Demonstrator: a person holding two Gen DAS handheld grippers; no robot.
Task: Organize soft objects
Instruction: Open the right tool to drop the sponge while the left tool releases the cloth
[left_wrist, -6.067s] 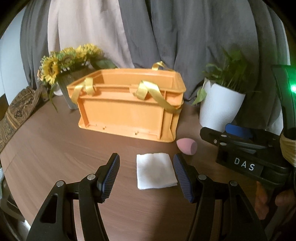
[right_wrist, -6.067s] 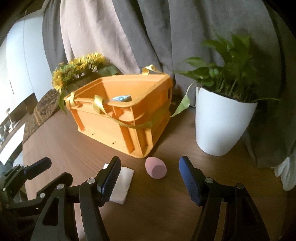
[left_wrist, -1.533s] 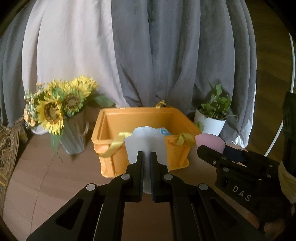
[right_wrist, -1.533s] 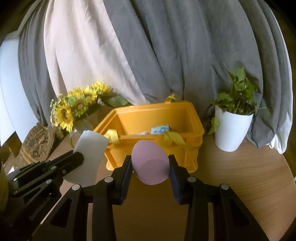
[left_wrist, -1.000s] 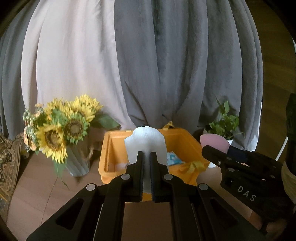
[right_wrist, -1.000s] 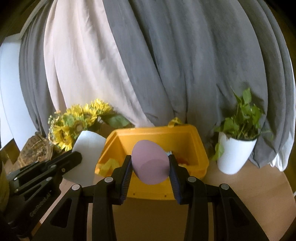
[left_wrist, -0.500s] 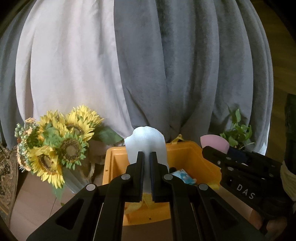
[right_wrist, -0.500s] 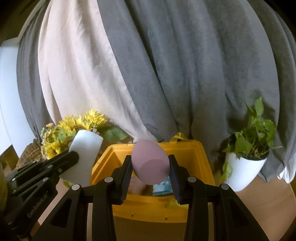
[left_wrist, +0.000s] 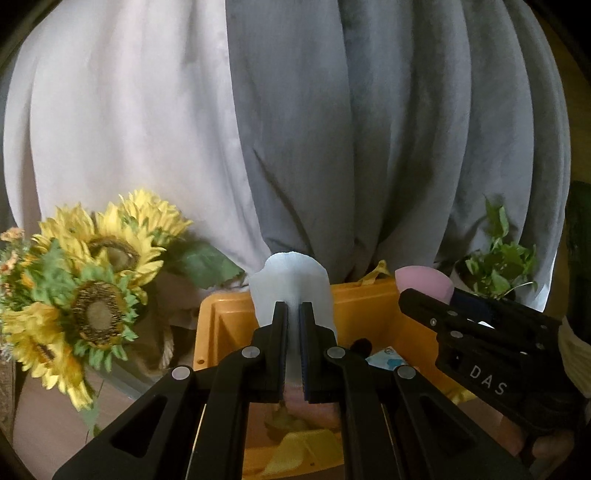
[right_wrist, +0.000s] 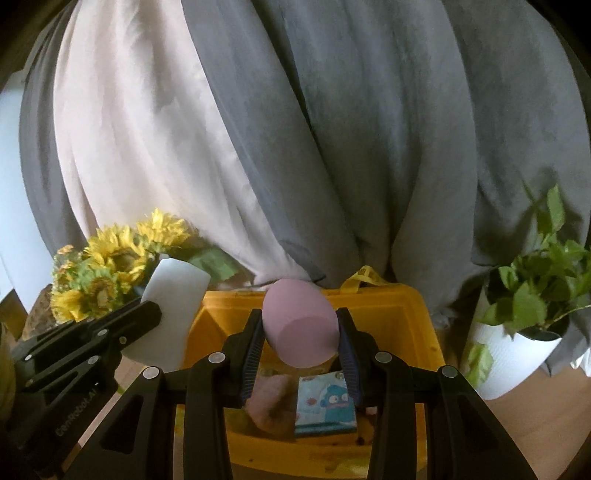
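Left wrist view: our left claw (left_wrist: 291, 314) is clamped on the white pad (left_wrist: 290, 280), which stands upright between the fingers, held in the air in front of the near wall of the orange bin (left_wrist: 225, 314). The step in hand, as we judge it, is the drop. We would carry the pad past the rim until the bin's floor shows under the fingertips, lower it, then let go; a thin, light sheet released from high up may drift or catch on the yellow strap (left_wrist: 291, 450). The bin's floor is mostly hidden by the claw's own arms here, and the sunflowers (left_wrist: 96, 295) crowd the left wall. The right claw (left_wrist: 424, 291) enters at the right edge, with only the tip of the pink sponge (left_wrist: 421, 282) showing. Right wrist view: the right claw (right_wrist: 301, 343) grips the pink sponge (right_wrist: 301, 325) by its sides, above the bin (right_wrist: 413, 317)'s interior. We would release it over a bare patch, since a blue cartoon-print square (right_wrist: 325, 406) and a brownish soft lump (right_wrist: 269, 402), possibly a toy, already lie below. The lump is dim and partly behind the fingers. The potted plant (right_wrist: 517, 332) stands just right of the bin; the worktop barely shows.
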